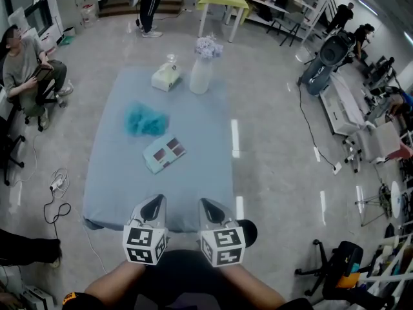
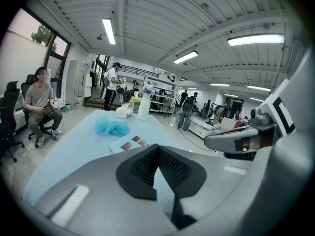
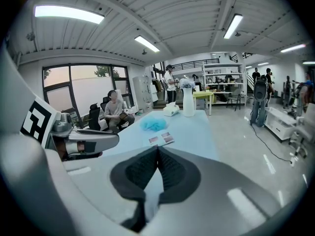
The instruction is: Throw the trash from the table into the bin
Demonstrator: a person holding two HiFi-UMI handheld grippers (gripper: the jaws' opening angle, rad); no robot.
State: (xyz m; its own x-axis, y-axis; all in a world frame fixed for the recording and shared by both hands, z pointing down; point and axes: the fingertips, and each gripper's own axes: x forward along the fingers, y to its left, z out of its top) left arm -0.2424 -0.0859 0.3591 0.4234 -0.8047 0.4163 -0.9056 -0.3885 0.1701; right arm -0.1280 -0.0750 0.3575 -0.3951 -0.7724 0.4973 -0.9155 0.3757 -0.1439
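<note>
While we wait at the table (image 1: 116, 173) edge, nothing is gripped.
Left gripper (image 1: 153, 206), right gripper (image 1: 211, 209) sit closed, empty, aimed toward blue wad (image 1: 145, 120).

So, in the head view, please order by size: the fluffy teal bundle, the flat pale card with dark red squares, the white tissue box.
1. Fluffy teal bundle and flat pale card with dark red squares: look alike.
2. White tissue box: smallest, but farthest from camera.
</note>
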